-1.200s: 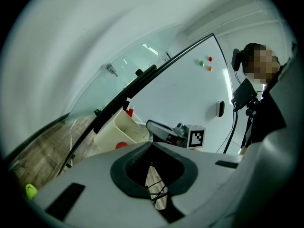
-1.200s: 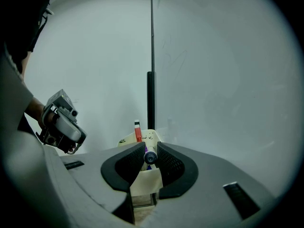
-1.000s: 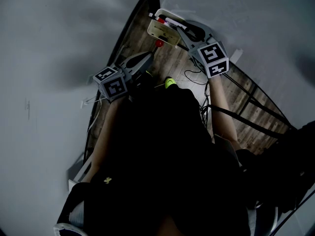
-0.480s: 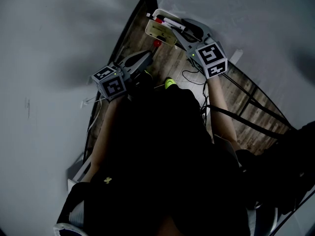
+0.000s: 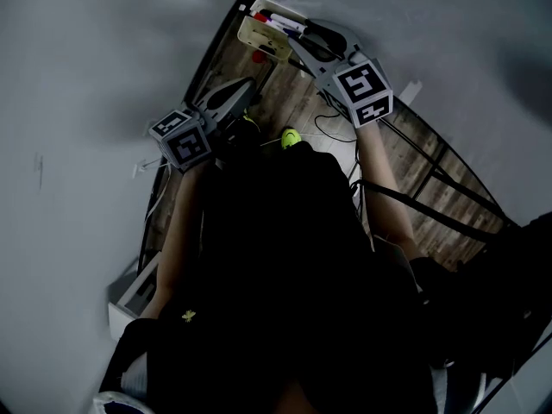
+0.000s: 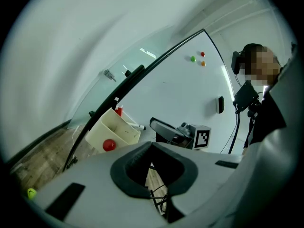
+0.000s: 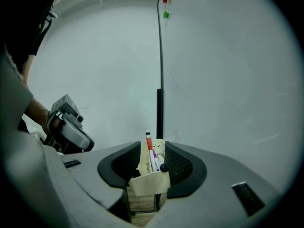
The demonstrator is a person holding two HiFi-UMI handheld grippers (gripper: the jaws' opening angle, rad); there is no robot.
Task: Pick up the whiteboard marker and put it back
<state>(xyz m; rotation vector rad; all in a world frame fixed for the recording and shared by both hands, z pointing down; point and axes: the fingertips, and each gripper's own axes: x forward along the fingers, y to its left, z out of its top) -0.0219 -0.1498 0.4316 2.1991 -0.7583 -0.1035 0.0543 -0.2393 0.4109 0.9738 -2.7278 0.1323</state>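
Cream-coloured holder sits at the edge of the whiteboard, by its black frame, above a wood-grain floor. A red round piece shows on the holder's side wall. Inside the holder lies the whiteboard marker, with a white barrel and a black end. It rests beside a red-capped marker and a purple marker, leaning toward the right-hand jaw in the right gripper view. Jaws of the right gripper have just been opening and now stand wide apart. The near end of the holder shows in the gap, but the pads press on neither it nor the markers, so nothing is gripped. Jaw tips of the left gripper are closed together on nothing, and it is held off to one side of the holder. Each gripper carries a cube with black-and-white square code patterns — the only print visible. Lettering on the marker barrels is too small to read. Green, red and orange magnets sit high on the board, with a dark oblong lower down. Black cables trail over the floor near a yellow-green item — kind not discernible.
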